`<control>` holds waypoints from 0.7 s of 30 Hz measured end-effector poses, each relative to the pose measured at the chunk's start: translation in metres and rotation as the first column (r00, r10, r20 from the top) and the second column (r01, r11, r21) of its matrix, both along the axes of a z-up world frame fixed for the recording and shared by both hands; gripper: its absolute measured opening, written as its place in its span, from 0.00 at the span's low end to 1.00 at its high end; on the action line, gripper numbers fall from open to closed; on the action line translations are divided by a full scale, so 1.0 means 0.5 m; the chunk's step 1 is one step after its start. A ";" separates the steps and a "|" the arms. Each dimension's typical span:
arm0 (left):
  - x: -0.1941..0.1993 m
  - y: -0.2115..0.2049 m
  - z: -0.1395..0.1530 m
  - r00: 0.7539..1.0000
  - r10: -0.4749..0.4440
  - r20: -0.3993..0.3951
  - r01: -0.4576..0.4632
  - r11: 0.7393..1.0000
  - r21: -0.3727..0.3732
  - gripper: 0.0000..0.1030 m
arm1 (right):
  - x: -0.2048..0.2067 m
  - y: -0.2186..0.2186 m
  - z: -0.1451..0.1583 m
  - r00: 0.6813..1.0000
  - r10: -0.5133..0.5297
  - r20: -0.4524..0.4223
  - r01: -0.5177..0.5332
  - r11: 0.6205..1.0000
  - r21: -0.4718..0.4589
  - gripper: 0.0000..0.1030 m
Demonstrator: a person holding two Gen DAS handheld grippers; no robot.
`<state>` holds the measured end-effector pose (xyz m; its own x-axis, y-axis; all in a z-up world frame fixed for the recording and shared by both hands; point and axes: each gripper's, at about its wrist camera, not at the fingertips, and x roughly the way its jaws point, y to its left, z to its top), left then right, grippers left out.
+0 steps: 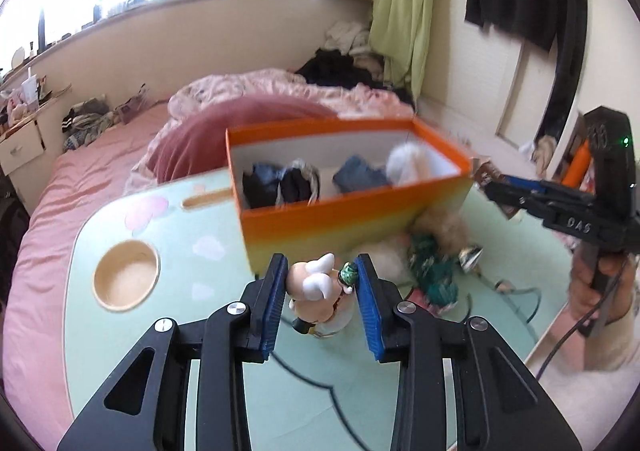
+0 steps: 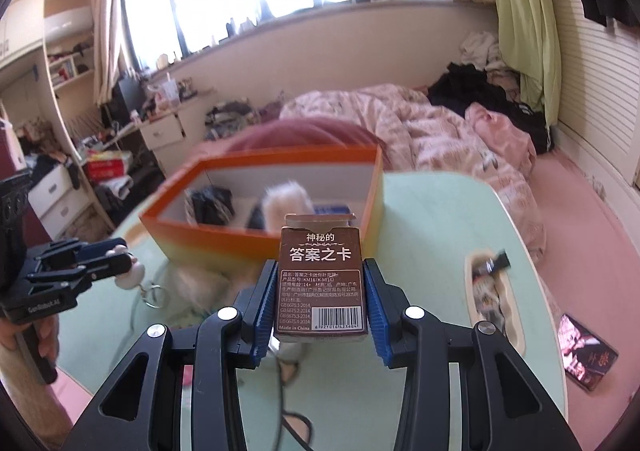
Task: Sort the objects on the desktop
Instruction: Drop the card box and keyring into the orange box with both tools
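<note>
My left gripper [image 1: 320,275] is shut on a small pig figurine [image 1: 316,291] with white ears, held above the green table [image 1: 168,351] in front of the orange box [image 1: 344,211]. My right gripper [image 2: 321,275] is shut on a brown card box [image 2: 321,279] with Chinese text, held upright just in front of the orange box [image 2: 224,235]. The orange box holds dark folded cloths [image 1: 280,183] and a white fluffy thing [image 1: 408,163]. In the right wrist view the left gripper [image 2: 116,255] shows at the left with the figurine [image 2: 130,277] and a key ring hanging.
Fluffy toys and a green thing [image 1: 432,267] lie on the table right of the box. The table has a round cup recess [image 1: 126,275] and a slot [image 2: 492,291] holding small items. A dark card pack [image 2: 588,351] lies beyond the table's right edge. A pink bed surrounds the table.
</note>
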<state>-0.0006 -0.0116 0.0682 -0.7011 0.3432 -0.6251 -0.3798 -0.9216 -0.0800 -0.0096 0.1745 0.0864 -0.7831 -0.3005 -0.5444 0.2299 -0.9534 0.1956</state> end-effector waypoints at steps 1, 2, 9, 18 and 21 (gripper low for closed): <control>-0.001 0.003 0.009 1.000 -0.010 -0.008 0.010 1.000 0.016 0.35 | -0.001 -0.004 0.009 1.000 0.001 -0.011 -0.001 1.000 -0.004 0.39; -0.003 0.003 0.019 1.000 -0.021 -0.015 0.021 0.999 0.032 0.35 | -0.003 -0.009 0.022 1.000 0.004 -0.027 -0.004 1.000 -0.011 0.39; -0.062 0.044 0.123 0.993 -0.026 -0.114 0.037 0.994 0.099 0.35 | -0.066 -0.041 0.102 0.996 0.011 -0.085 -0.017 0.998 -0.065 0.39; -0.212 0.031 0.051 0.983 0.176 0.048 -0.182 0.961 0.207 0.51 | -0.203 -0.066 0.048 0.997 -0.037 0.074 0.035 0.999 0.024 0.51; -0.189 0.004 0.026 0.985 0.162 0.054 -0.170 0.943 0.285 0.52 | -0.165 -0.039 0.050 0.999 -0.030 0.027 0.030 0.999 -0.026 0.56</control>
<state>-0.0951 -0.0099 0.0810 -0.7465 0.3913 -0.5382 -0.2167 -0.9077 -0.3592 -0.0922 0.1552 0.1116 -0.7774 -0.2915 -0.5574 0.1956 -0.9542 0.2262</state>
